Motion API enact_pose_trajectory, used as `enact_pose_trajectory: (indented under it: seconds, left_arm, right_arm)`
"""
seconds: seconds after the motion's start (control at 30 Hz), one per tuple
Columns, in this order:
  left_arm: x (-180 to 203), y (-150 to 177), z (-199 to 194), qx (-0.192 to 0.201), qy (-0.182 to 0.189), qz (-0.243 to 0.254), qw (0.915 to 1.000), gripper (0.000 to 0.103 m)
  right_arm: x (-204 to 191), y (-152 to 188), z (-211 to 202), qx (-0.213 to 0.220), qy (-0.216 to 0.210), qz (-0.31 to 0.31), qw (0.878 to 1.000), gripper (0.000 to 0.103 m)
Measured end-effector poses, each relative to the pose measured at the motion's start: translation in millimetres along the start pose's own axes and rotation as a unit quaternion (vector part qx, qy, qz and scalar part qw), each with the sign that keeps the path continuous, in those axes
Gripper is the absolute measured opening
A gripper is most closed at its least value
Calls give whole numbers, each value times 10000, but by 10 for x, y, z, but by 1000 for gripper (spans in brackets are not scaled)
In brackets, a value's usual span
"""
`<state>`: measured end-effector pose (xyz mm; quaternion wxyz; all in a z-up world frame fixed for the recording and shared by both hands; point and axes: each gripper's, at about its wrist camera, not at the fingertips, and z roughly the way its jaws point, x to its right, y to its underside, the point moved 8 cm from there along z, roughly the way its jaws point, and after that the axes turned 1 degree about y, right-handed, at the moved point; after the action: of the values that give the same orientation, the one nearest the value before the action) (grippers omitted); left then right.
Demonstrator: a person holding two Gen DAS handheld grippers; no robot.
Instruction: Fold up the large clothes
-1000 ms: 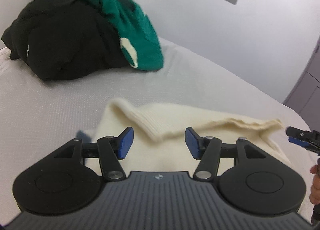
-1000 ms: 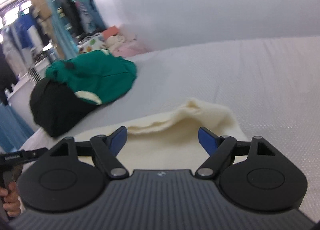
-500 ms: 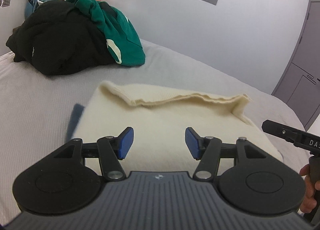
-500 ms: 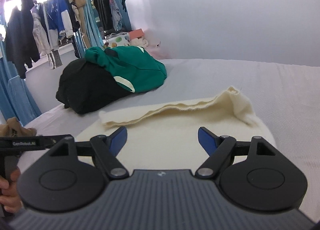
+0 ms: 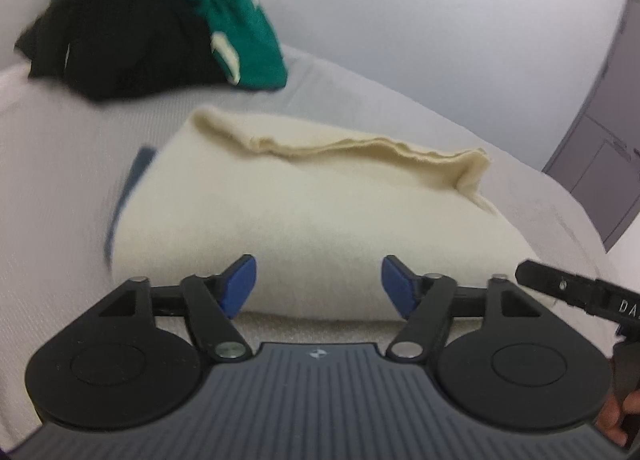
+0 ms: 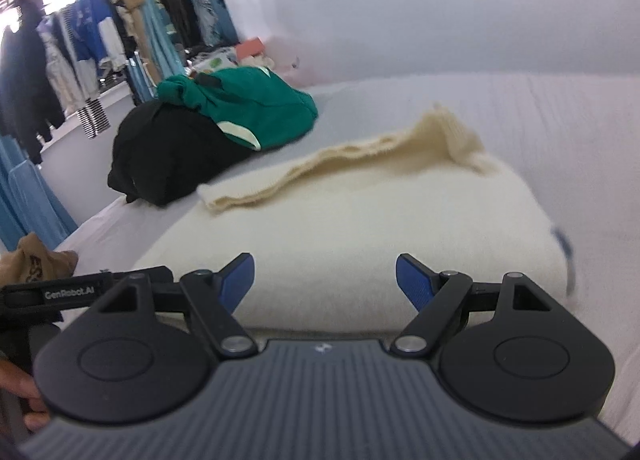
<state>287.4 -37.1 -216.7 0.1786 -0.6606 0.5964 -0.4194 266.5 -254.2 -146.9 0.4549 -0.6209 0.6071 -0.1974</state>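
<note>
Left gripper (image 5: 318, 280): jaws just opening wider, holding nothing. Right gripper (image 6: 325, 280): jaws standing apart, gripping nothing.

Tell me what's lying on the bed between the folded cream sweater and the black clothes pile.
Nothing: only bare bedsheet separates the cream sweater from the black pile, clearest in the right wrist view.

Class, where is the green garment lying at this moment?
In both wrist views the green garment lies at the bed's far left, draped over the black clothes pile, beyond the folded cream sweater.
</note>
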Motion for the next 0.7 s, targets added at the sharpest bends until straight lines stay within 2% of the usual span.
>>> enact_pose_trajectory:
  seconds: [0.13,0.23,0.27,0.37,0.47,0.53,0.63,0.7]
  left_arm:
    - [-235,66,181,-317,48,-691,9971,84]
    - [-437,113,309,-533,179,-1374,9889,86]
    - [-494,131,346,-596,246,-1596,9851,87]
    - [-665,192,498,-778,529,-2385,9666,87]
    - [-785,247,649,-893,826,-3065,9441,87]
    - [-840,266,727,-883,997,-3411,9306,87]
    - [-921,298,847,-877,1193,-3918,9081,87]
    - [-960,302,899,-821,1216,-4074,9014,86]
  right_arm:
    - [183,95,162,-389,70,556,9977,80]
    - [327,182,272,-639,-13,1162,9912,95]
    - [375,207,314,-721,-59,1375,9879,94]
    - [495,292,439,-990,-284,2052,9733,94]
    - [658,400,555,-1182,-461,2880,9492,94]
    - [765,417,587,-1115,-497,3252,9377,94]
    - [908,377,612,-832,-459,3625,9271,94]
    - [994,370,646,-746,-347,3790,9217,94]
